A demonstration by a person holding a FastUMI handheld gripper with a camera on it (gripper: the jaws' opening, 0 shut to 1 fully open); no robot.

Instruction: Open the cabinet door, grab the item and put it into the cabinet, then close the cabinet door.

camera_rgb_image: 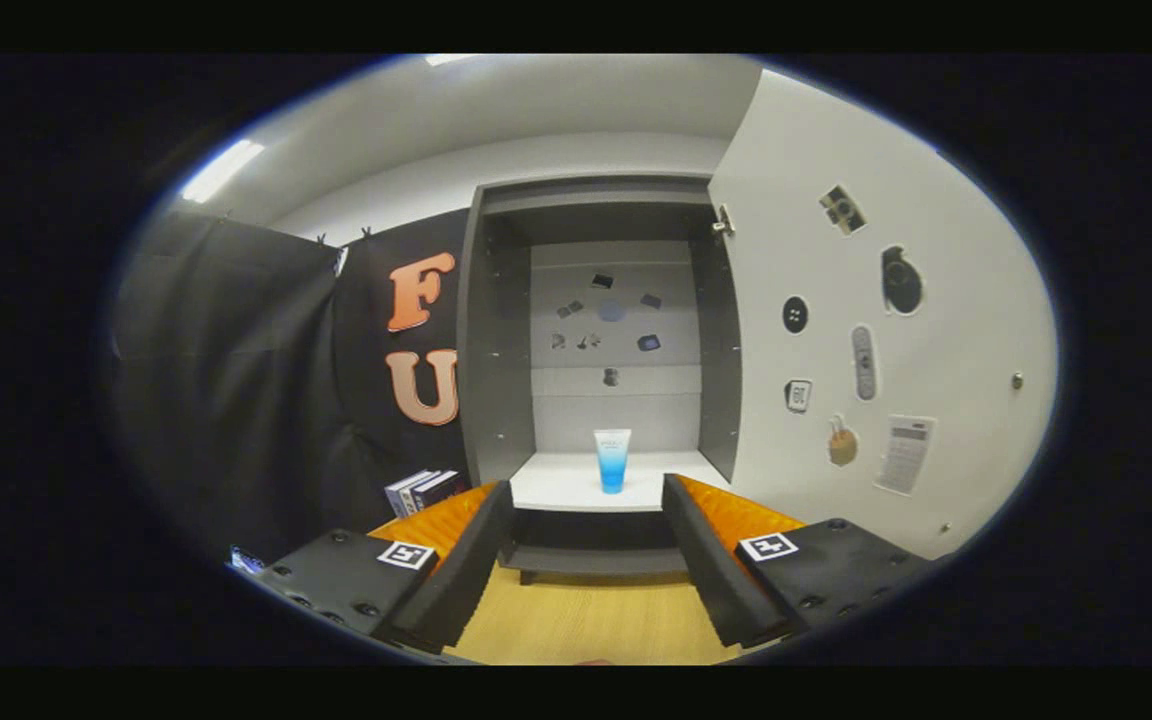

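I am logging: stacked books (426,489) lying beside the grey cabinet (492,350); my gripper (588,500) hovering, fingers apart, empty; blue-and-white upright plastic tube (612,460) standing beyond them on the cabinet's white shelf (556,485); white sticker-covered door (866,330) swinging open.

the claw (586,490) has two long wedge-shaped fingers (461,570) with ribbed inner faces. each sits on a dark block studded with round screws and bearing a square black-and-white marker (406,555).
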